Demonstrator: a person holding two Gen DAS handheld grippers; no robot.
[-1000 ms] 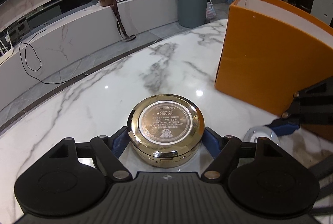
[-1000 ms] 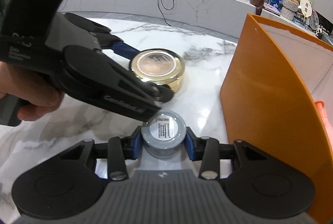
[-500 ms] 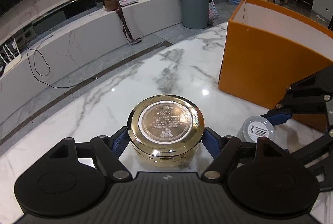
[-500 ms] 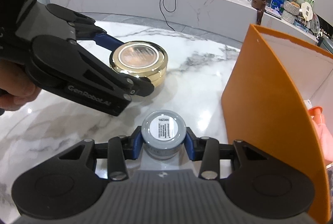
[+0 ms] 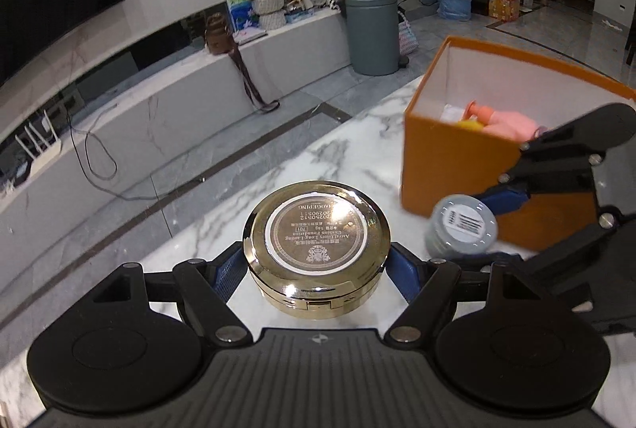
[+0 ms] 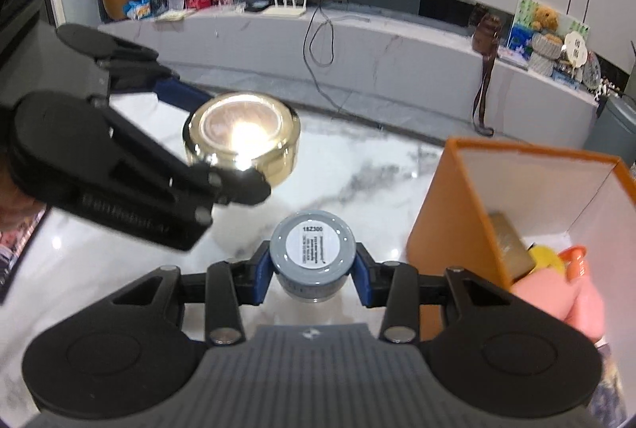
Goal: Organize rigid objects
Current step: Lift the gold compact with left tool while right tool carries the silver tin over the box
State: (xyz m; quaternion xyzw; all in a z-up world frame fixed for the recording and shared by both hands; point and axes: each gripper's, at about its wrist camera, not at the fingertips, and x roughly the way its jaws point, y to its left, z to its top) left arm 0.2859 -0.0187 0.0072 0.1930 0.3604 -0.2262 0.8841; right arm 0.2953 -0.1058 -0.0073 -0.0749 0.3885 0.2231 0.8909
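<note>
My left gripper (image 5: 316, 265) is shut on a round gold compact (image 5: 316, 243) and holds it above the marble table (image 5: 357, 150). It also shows in the right wrist view (image 6: 242, 138). My right gripper (image 6: 312, 271) is shut on a small grey jar (image 6: 312, 253) with a white label, held in the air next to the orange box (image 6: 457, 221). The jar also shows in the left wrist view (image 5: 463, 227), in front of the box (image 5: 449, 165). The open box holds a pink bottle (image 5: 508, 124), a yellow thing and a gold item (image 6: 508, 245).
The white-lined orange box stands on the table's right side. Beyond the table edge are a low marble TV bench (image 5: 198, 86), a grey bin (image 5: 371, 30) and cables on the floor.
Both grippers have risen from the table with their objects. The box interior has come into view from above.
</note>
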